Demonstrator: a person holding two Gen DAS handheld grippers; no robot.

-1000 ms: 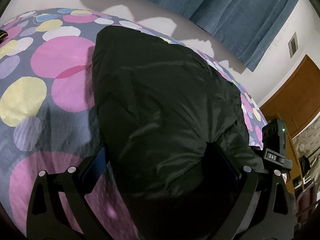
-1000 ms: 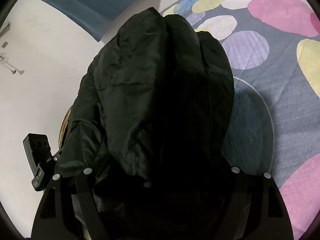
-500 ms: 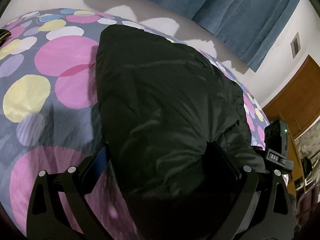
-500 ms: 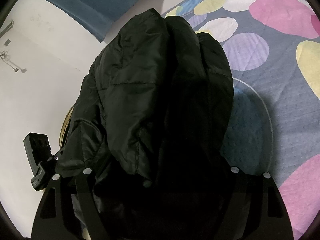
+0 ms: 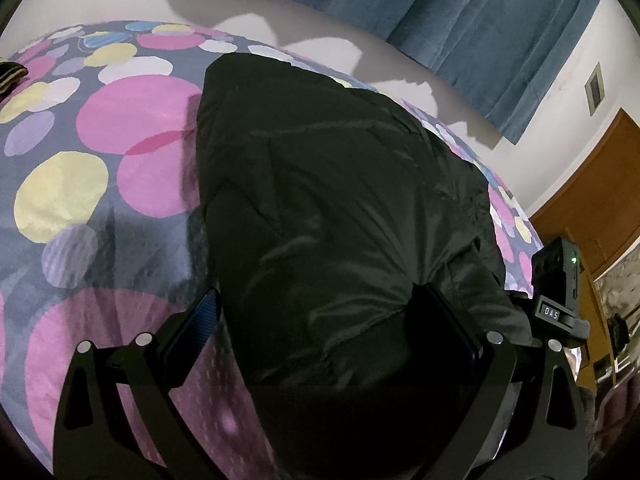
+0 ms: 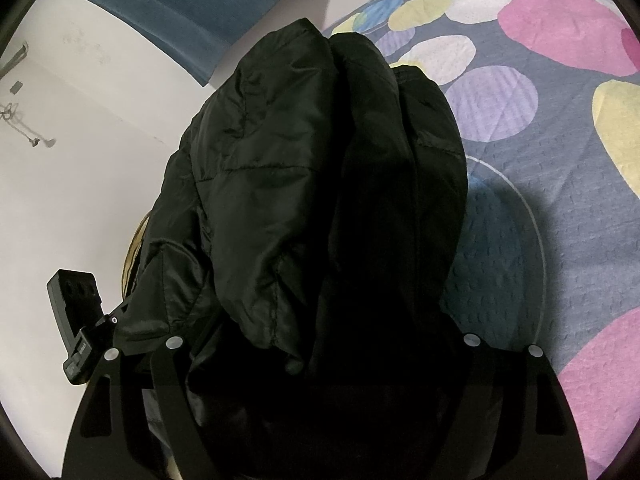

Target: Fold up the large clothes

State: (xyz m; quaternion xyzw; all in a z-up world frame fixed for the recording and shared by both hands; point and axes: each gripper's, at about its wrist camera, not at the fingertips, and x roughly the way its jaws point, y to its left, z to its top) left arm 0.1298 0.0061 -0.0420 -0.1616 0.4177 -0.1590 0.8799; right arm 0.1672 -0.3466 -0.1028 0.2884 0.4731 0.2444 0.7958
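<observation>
Landmark: bed cover [image 5: 132, 176], grey quilted cloth printed with pink, yellow, lilac and white discs.
Garment: black quilted padded jacket [image 5: 332, 208], shiny fabric, lies bunched on the bed cover; its far tip points toward the blue curtain [image 5: 460, 20].
Garment, right view: same jacket [image 6: 320, 184] stands heaped in thick folds; its left flank hangs past the bed cover's edge over pale floor [image 6: 80, 200].
Left gripper [image 5: 316, 320]: jaws stand wide, the jacket's near bulk fills the gap between them; the blue pad of the left finger [image 5: 200, 320] shows bare beside the fabric. Whether the pads press, cannot tell.
Right gripper [image 6: 320, 344]: jaws wide apart, jacket's dark near end lies over and between them; fingertips hidden, grip cannot be told.
Open room: bare bed cover [image 6: 540, 168] on the jacket's right side in the right view, and on its left side in the left view.
Edges: bed cover's far edge runs close under the curtain; brown wooden door [image 5: 592, 200] lies beyond its right edge.
</observation>
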